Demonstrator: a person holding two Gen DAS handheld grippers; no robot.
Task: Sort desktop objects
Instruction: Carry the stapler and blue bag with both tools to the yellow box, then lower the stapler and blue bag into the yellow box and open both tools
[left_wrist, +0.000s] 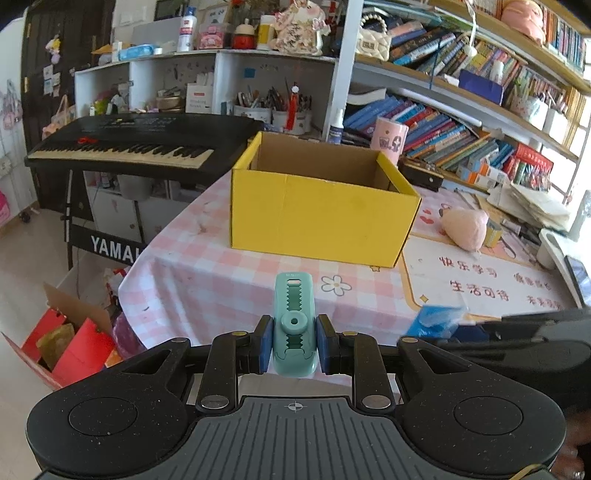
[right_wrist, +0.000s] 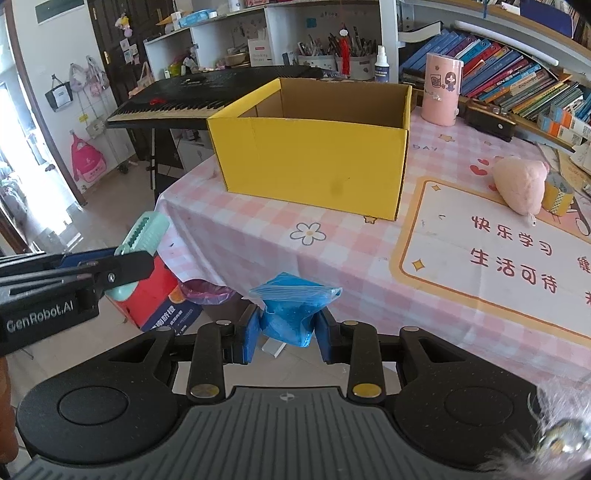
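My left gripper (left_wrist: 294, 343) is shut on a mint green clip-like tool (left_wrist: 294, 314), held above the near edge of the pink checked table (left_wrist: 207, 273). It also shows at the left of the right wrist view (right_wrist: 142, 236). My right gripper (right_wrist: 286, 332) is shut on a blue plastic packet (right_wrist: 291, 310), also near the table's front edge; the packet shows in the left wrist view (left_wrist: 434, 319). An open yellow cardboard box (left_wrist: 317, 218) (right_wrist: 314, 162) stands on the table ahead of both grippers, and what I see of its inside is bare.
A pink plush toy (right_wrist: 521, 184) and a roll of tape (right_wrist: 557, 194) lie right of the box. A pink canister (right_wrist: 441, 88) stands behind it. A desk mat with red characters (right_wrist: 498, 254) covers the right. A black keyboard (left_wrist: 140, 144) stands left, cartons (left_wrist: 70, 347) on the floor.
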